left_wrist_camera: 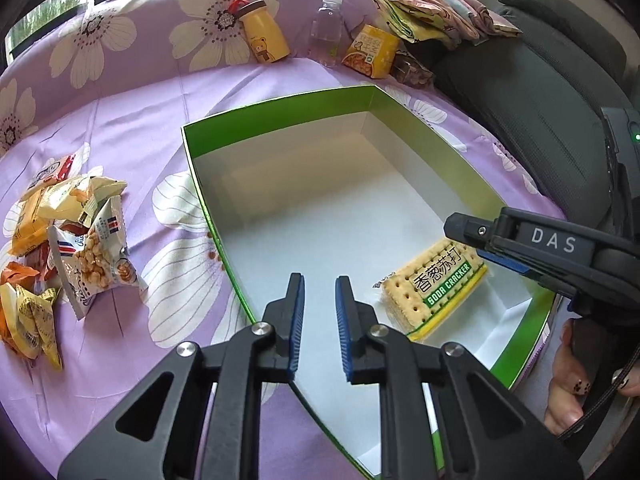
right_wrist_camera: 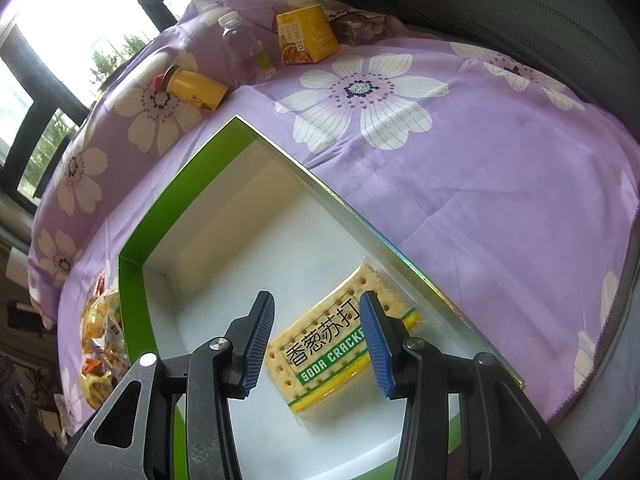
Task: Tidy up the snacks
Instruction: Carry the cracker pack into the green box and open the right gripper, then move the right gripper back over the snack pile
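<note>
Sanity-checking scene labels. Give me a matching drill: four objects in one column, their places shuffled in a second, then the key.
1. soda cracker pack
2. snack pile
3. yellow bottle
4. yellow carton

A. on the cloth, outside the box's left wall
B. inside the green box
C. beside the clear water bottle, towards the dark seat
D. lying on the raised floral bedding

1-B, 2-A, 3-D, 4-C

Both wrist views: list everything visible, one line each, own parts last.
Box: one, green outside, white inside, mid-cloth.
Soda cracker pack: one, cream, green and yellow, inside box.
Snack packets: one pile, yellow, orange, white, cloth beside box.
Flask: one, yellow, far side.
Water bottle: one, clear, far side.
Carton: one, yellow, far side.
Cloth: one, purple floral.
Left tool: black, empty.
Right tool: black, over pack.
Hand: one.
</note>
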The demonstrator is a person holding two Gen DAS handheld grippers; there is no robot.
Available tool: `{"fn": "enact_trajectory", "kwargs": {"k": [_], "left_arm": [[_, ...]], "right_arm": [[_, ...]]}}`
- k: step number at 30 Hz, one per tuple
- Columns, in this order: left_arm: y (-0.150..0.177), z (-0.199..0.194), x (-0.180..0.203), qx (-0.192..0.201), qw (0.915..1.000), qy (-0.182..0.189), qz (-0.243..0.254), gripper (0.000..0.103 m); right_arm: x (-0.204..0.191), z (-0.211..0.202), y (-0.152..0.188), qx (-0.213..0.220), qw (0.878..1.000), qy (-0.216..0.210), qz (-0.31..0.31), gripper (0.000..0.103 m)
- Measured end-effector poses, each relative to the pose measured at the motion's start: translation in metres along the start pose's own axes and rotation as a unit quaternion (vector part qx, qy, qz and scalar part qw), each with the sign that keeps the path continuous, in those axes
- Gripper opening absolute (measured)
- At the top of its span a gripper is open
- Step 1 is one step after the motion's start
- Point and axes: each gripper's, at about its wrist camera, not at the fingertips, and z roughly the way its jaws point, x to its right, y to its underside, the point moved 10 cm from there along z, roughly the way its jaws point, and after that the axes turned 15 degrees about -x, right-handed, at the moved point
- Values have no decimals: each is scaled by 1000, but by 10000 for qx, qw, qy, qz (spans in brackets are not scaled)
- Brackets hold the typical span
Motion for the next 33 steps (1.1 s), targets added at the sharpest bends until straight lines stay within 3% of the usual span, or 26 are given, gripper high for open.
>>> {"fn": "enact_trajectory", "kwargs": {"k": [4,6,8,11,14,18,21,26,30,33], "left_arm": [[4,-4,0,85,9999,52,-38,16],[5,-8,4,116,9991,403,-99,17],[5,-19,8,213,9975,667,-117,23],[3,-44,5,549,9965,632,-83,32],[6,-68,-10,774,9946,667,-184,53],[13,-99,-52,1009,9915,585,-574,77],[21,-122,-88,1256,9873,368,-902,96],[44,-150,-155,1526,9774,-148,-1458,102],[69,-150,-206,1520,9690,-192,-1941,102],[84,-148,-245,1608,9558,-299,-2445,102]], "right_arm": [[-2,3,1,-32,10000,29,-57,45],[-4,2,3,-24,10000,-32,-57,45],[-7,-1,2,39,9999,-84,-84,45],[-17,-9,2,212,9995,-133,-207,47],[-33,-18,2,427,9978,-305,-411,56],[-58,-31,4,773,9939,-382,-685,75],[-80,-39,6,1023,9889,-485,-958,80],[-120,-42,18,1236,9805,-683,-1369,82],[-157,-36,33,1302,9689,-773,-1957,88],[-186,-30,49,1406,9583,-787,-2358,88]]}}
